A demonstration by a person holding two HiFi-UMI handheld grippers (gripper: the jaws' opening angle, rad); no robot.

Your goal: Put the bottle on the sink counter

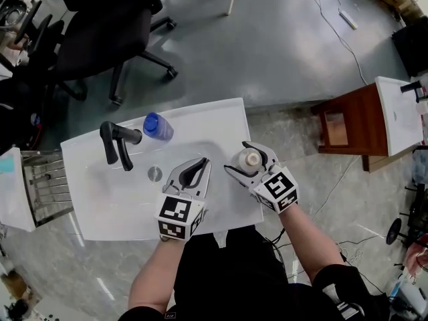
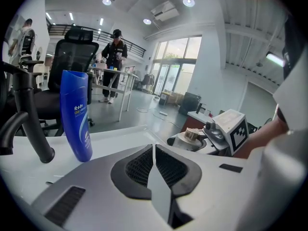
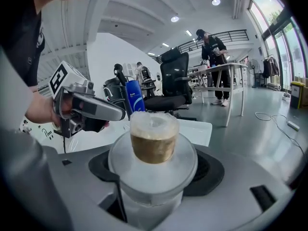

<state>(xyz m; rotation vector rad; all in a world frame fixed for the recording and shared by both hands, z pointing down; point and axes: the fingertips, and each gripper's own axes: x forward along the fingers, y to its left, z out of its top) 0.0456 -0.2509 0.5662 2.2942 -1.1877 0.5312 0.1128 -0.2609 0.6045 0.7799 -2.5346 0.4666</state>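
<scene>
the right gripper (image 1: 241, 158) has its jaws clamped round a frosted bottle (image 3: 153, 143) with a tan cap, holding it upright over the end of the white counter (image 1: 200, 122) farthest from the black faucet (image 1: 115, 142); i cannot tell whether its base touches the surface. the left gripper (image 1: 200, 166) has its jaws pressed together on nothing, hanging between that bottle and the faucet, and a blue bottle (image 1: 157, 126) stands just beside the faucet. by my reckoning only the set-down and release are left.
</scene>
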